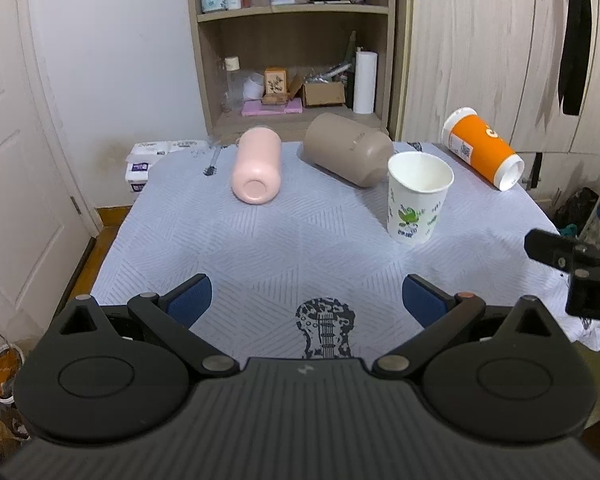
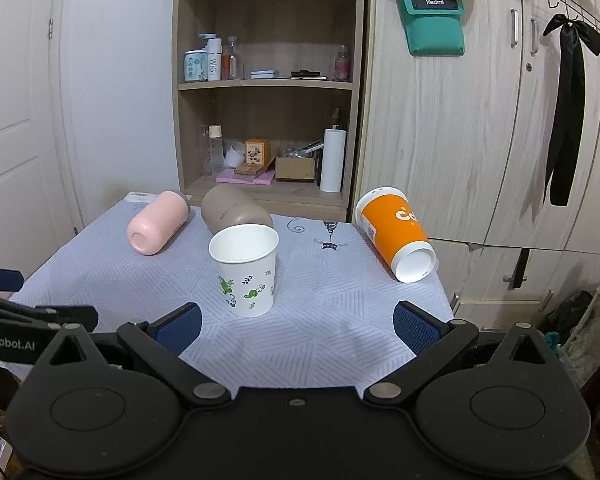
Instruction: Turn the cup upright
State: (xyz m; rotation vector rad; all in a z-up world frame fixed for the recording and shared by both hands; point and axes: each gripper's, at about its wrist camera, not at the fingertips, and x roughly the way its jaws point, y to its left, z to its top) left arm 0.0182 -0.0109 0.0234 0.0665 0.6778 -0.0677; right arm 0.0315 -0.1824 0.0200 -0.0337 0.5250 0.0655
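Observation:
A white paper cup with green print (image 1: pixel 418 197) (image 2: pixel 246 270) stands upright on the table, mouth up. A pink cup (image 1: pixel 257 164) (image 2: pixel 158 222), a taupe cup (image 1: pixel 346 154) (image 2: pixel 232 210) and an orange paper cup (image 1: pixel 482 148) (image 2: pixel 396 232) lie on their sides behind it. My left gripper (image 1: pixel 306 300) is open and empty, low over the near part of the table. My right gripper (image 2: pixel 298 322) is open and empty, just in front of the white cup and to its right.
The table wears a pale blue patterned cloth (image 1: pixel 284 248) (image 2: pixel 332 320). A wooden shelf unit (image 1: pixel 296 60) (image 2: pixel 268 120) with bottles and boxes stands behind it, wardrobe doors (image 2: pixel 480 120) to the right, a white door (image 1: pixel 12 140) on the left. Tissue packs (image 1: pixel 144 164) lie at the table's far left.

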